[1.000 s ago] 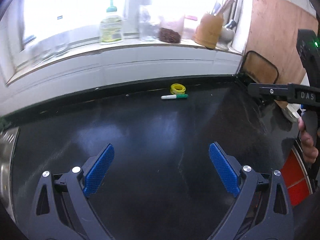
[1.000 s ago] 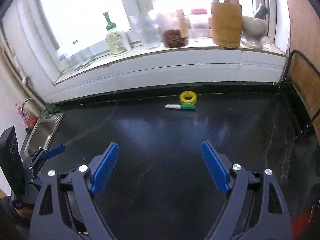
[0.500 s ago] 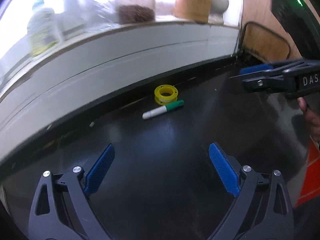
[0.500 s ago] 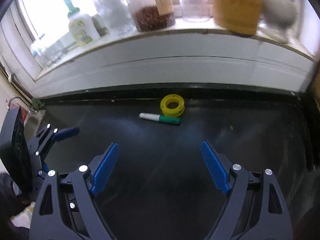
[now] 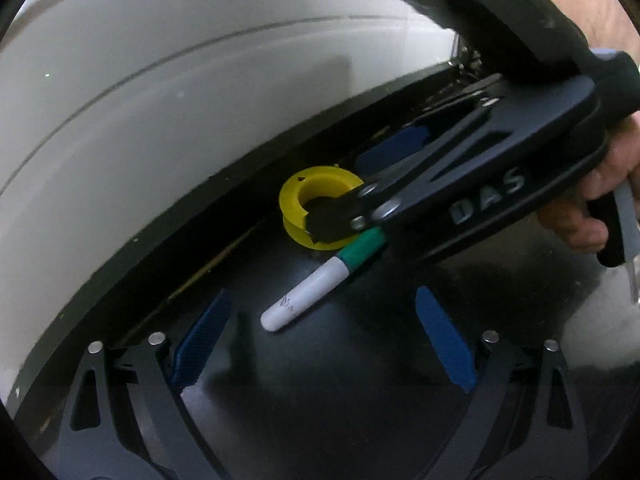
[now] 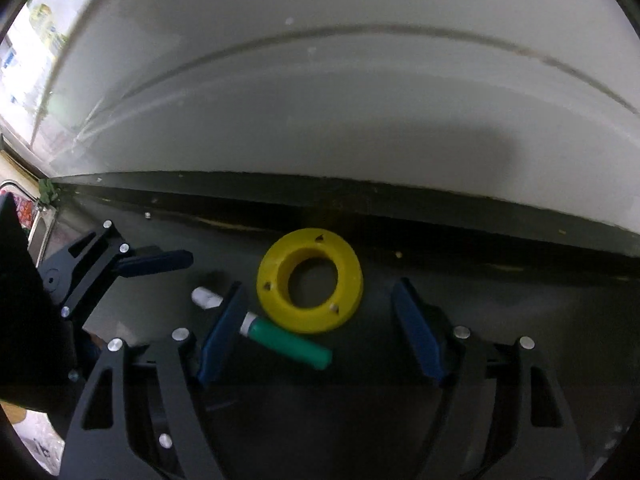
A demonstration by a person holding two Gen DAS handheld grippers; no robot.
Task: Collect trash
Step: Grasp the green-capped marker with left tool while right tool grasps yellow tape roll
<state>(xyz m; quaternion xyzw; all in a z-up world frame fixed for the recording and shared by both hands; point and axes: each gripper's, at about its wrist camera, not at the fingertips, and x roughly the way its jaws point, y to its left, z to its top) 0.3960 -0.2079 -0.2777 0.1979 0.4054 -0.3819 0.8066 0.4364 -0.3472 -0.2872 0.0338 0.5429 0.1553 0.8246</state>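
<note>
Right wrist view shows our right gripper (image 6: 320,328) with jaws spread but just closing in, the yellow tape spool (image 6: 310,286) lying flat between them near the far white wall (image 6: 360,100), untouched. Our left gripper (image 5: 320,344), jaws also wide and just narrowing, frames the green-capped marker (image 5: 320,280) on the black countertop (image 5: 320,420), just beside the spool.

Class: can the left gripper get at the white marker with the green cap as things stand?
Probably yes. The left gripper is open, and the marker's white end lies bare on the black counter ahead; the right gripper covers only its cap.
</note>
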